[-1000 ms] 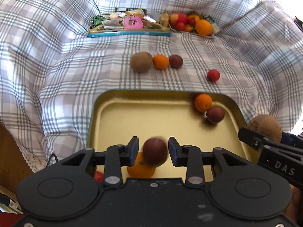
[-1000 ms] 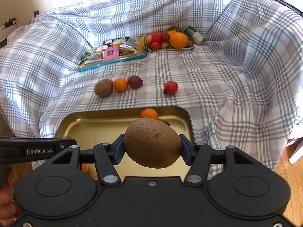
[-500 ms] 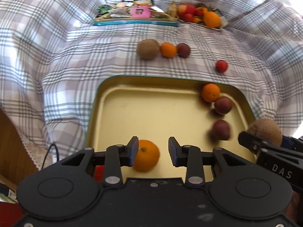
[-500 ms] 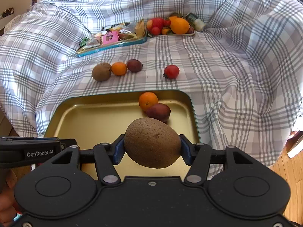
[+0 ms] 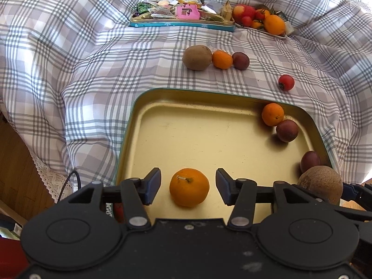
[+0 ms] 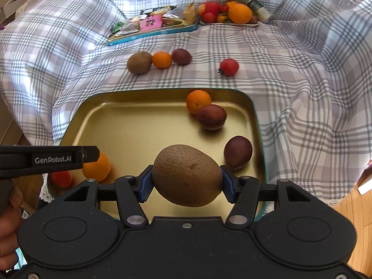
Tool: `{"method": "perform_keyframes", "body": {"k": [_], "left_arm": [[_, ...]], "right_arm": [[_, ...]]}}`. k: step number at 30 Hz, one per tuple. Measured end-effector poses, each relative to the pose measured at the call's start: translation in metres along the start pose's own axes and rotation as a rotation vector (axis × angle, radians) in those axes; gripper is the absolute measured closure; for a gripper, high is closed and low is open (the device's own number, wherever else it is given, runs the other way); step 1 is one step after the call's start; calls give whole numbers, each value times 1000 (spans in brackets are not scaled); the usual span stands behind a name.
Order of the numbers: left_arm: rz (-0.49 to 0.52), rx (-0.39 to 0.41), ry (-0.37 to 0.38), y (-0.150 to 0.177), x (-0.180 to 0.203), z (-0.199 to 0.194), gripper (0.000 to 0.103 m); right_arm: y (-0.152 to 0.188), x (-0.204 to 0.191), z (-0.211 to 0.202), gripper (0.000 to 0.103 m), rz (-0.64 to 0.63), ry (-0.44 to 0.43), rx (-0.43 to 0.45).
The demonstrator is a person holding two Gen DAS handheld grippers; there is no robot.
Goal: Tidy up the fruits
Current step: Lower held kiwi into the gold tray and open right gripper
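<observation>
1. Between the fingers of my left gripper (image 5: 188, 187) sits a tangerine (image 5: 189, 187), resting on the floor of a gold tray (image 5: 162, 107). The jaws are opening, and neither pad touches the fruit; there is a clear gap on each side.
2. My right gripper (image 6: 186, 179) is clamped on a brown kiwi (image 6: 187, 175), both blue pads pressed against its sides, holding it above the near end of the tray.
3. Just right of the held kiwi, a dark purple passion fruit (image 6: 237, 152) lies in the tray beside its right wall.
4. Further ahead of my right gripper, in the tray's far right corner, a second tangerine (image 6: 198, 101) touches a second passion fruit (image 6: 211, 117).
5. To the left of my right gripper, a small red fruit (image 6: 61, 178) lies in the tray's near left corner, under the arm of my left gripper.
6. Beyond the tray, on the checked bed cover (image 5: 69, 69), a kiwi (image 5: 197, 57), a tangerine (image 5: 222, 59) and a passion fruit (image 5: 240, 61) form a touching row; a red fruit (image 5: 286, 82) lies alone to their right.
7. Far ahead, a blue-rimmed tin of snack packets (image 5: 179, 15) stands next to a dish of mixed fruit (image 5: 260, 19).
</observation>
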State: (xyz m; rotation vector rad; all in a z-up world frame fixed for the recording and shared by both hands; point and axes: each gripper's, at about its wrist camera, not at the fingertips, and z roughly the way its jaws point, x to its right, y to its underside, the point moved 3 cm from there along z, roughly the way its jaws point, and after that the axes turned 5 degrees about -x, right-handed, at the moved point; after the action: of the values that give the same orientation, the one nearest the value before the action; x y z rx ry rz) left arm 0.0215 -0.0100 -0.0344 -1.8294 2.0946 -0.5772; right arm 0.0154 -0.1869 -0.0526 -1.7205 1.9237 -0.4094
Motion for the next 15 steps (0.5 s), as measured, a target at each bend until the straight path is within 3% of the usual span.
{"method": "perform_keyframes", "body": {"k": [6, 15], "left_arm": [[-13, 3, -8, 1, 0, -1, 49], [-6, 27, -30, 1, 2, -5, 49]], "right_arm": [[1, 0, 1, 40, 2, 0, -4], [-1, -16, -14, 40, -89, 24, 89]]}}
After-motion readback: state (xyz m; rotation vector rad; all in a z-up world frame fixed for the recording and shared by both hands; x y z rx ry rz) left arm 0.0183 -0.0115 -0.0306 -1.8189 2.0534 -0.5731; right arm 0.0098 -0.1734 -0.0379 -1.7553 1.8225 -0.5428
